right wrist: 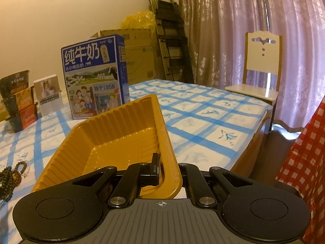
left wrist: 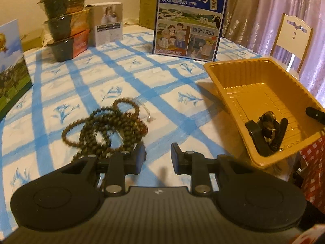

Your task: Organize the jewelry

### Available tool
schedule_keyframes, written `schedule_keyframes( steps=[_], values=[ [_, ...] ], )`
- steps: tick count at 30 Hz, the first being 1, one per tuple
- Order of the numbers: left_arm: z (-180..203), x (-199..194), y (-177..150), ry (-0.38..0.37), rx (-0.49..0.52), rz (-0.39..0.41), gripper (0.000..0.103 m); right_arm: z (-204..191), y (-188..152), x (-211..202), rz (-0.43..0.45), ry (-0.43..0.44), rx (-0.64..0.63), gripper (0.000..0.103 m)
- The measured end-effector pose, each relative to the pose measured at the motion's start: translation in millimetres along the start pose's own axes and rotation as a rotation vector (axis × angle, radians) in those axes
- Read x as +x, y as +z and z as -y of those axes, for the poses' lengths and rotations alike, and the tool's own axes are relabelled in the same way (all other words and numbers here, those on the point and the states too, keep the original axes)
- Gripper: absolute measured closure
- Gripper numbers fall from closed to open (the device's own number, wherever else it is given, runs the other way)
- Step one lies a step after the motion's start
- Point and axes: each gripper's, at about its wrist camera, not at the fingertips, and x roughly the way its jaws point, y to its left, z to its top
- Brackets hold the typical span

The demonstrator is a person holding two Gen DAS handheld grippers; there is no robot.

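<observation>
A long string of brown beads lies tangled on the blue checked tablecloth, just ahead and left of my left gripper, which is open and empty above the cloth. The beads also show at the left edge of the right wrist view. My right gripper is shut on the near rim of the yellow plastic tray and holds it tilted. In the left wrist view a small dark piece of jewelry lies in the tray, between the right gripper's fingers.
A blue milk carton box stands at the back. Stacked noodle bowls and a small white box stand back left. A chair is past the table's right edge. Red checked fabric is at the right.
</observation>
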Motion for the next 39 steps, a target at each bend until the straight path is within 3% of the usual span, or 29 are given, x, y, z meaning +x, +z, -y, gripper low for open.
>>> schedule_keyframes(
  steps=[10,22,29,39],
  values=[
    [2.8,51.6,24.9,0.018,0.086,0.009,0.078,-2.3,1.6,17.6,0.023,-0.020,0.025,0.096],
    [1.3,91.5,30.2,0.025,0.144,-0.028,0.082,-6.8,6.6,41.4,0.027,-0.007,0.046,0.096],
    [0.5,95.5,30.4,0.011,0.149,-0.028,0.095,-5.4,4.6,47.5,0.012,-0.005,0.058,0.095],
    [8.4,70.4,32.5,-0.023,0.123,0.010,0.096,-6.7,4.4,47.5,0.009,-0.006,0.052,0.095]
  ],
)
